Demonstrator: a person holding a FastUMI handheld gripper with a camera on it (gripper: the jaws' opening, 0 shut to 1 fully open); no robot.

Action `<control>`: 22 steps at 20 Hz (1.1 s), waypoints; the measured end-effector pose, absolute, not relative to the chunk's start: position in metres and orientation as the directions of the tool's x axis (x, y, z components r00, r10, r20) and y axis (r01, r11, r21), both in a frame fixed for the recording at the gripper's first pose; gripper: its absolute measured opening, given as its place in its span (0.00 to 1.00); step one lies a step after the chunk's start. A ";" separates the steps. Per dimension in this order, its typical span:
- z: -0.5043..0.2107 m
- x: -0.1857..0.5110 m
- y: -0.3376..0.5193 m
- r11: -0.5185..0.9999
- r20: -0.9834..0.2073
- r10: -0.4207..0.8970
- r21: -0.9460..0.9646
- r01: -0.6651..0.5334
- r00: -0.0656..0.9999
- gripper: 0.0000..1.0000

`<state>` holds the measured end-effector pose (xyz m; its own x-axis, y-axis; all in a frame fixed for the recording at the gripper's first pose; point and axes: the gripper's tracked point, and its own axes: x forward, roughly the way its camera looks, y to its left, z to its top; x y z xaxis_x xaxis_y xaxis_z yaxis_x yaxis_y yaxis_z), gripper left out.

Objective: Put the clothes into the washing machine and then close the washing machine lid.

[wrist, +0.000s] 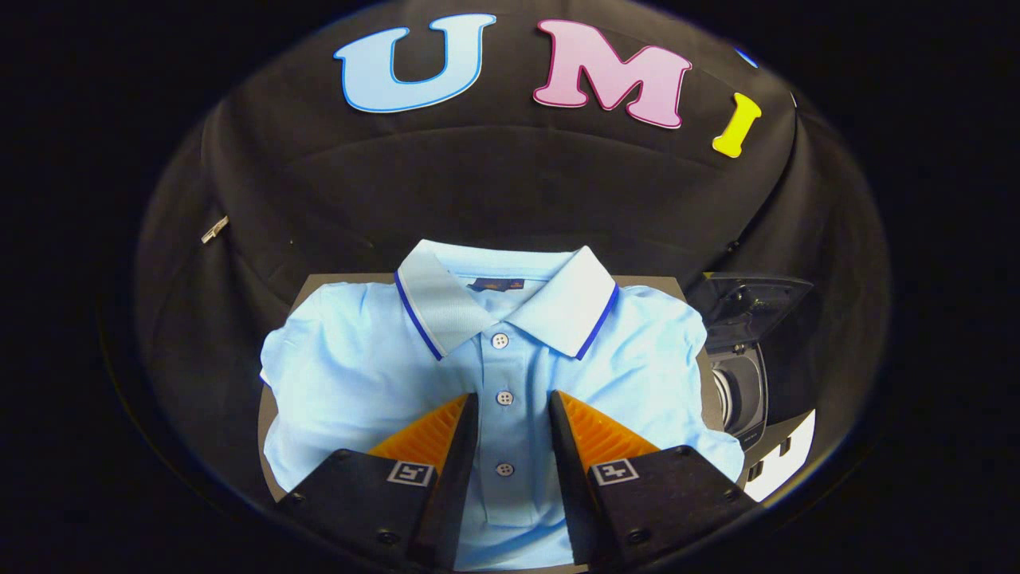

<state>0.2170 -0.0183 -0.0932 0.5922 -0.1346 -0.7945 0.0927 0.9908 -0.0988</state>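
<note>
A light blue polo shirt (358, 375) lies folded flat on a small table (319, 283), collar away from me, its button placket running between my fingers. My gripper (514, 402) hovers over the shirt's chest, open, with nothing pressed between the fingers. To the right of the shirt, a small dark washing machine (745, 375) stands with its lid (753, 307) raised and its drum opening facing the shirt.
Black cloth walls surround the table on all sides. A white panel (785, 462) sits low beside the washing machine. A small metal clip (213, 229) hangs on the cloth at the far left.
</note>
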 end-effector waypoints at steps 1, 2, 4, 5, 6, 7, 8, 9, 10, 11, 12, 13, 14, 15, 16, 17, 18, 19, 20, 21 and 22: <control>-0.093 0.216 -0.019 0.991 -0.795 -0.134 -0.099 0.091 0.592 0.57; -0.094 0.217 -0.020 0.991 -0.795 -0.134 -0.099 0.092 0.592 0.57; -0.092 0.217 -0.019 0.991 -0.796 -0.134 -0.094 0.098 0.590 0.57; -0.093 0.217 -0.019 0.991 -0.797 -0.135 -0.092 0.102 0.589 0.57; -0.093 0.219 -0.020 0.989 -0.794 -0.146 -0.099 0.111 0.590 0.57; -0.093 0.217 -0.020 0.989 -0.793 -0.145 -0.116 0.087 0.592 0.41; -0.092 0.219 -0.022 0.989 -0.790 -0.149 -0.121 0.086 0.595 0.25; -0.092 0.218 -0.022 0.989 -0.789 -0.149 -0.109 0.102 0.596 0.25; -0.092 0.217 -0.021 0.989 -0.790 -0.147 -0.096 0.117 0.595 0.25; -0.090 0.218 -0.022 0.987 -0.785 -0.150 -0.086 0.134 0.602 0.25; -0.093 0.218 -0.023 0.989 -0.786 -0.142 -0.087 0.119 0.601 0.17; -0.089 0.219 -0.024 0.989 -0.780 -0.143 -0.083 0.126 0.609 0.08; -0.090 0.219 -0.023 0.989 -0.777 -0.141 -0.077 0.129 0.614 0.08; -0.089 0.219 -0.023 0.989 -0.773 -0.136 -0.073 0.125 0.619 0.08; -0.086 0.219 -0.023 0.990 -0.762 -0.126 -0.062 0.123 0.635 0.08; -0.082 0.220 -0.021 0.991 -0.750 -0.118 -0.052 0.120 0.651 0.08; -0.076 0.220 -0.021 0.992 -0.734 -0.111 -0.043 0.117 0.670 0.08; -0.072 0.219 -0.021 0.992 -0.724 -0.107 -0.037 0.117 0.682 0.08; -0.068 0.217 -0.022 0.993 -0.712 -0.099 -0.023 0.118 0.696 0.08; -0.063 0.217 -0.021 0.993 -0.700 -0.096 -0.016 0.118 0.708 0.08; -0.059 0.216 -0.022 0.993 -0.691 -0.094 -0.016 0.115 0.717 0.08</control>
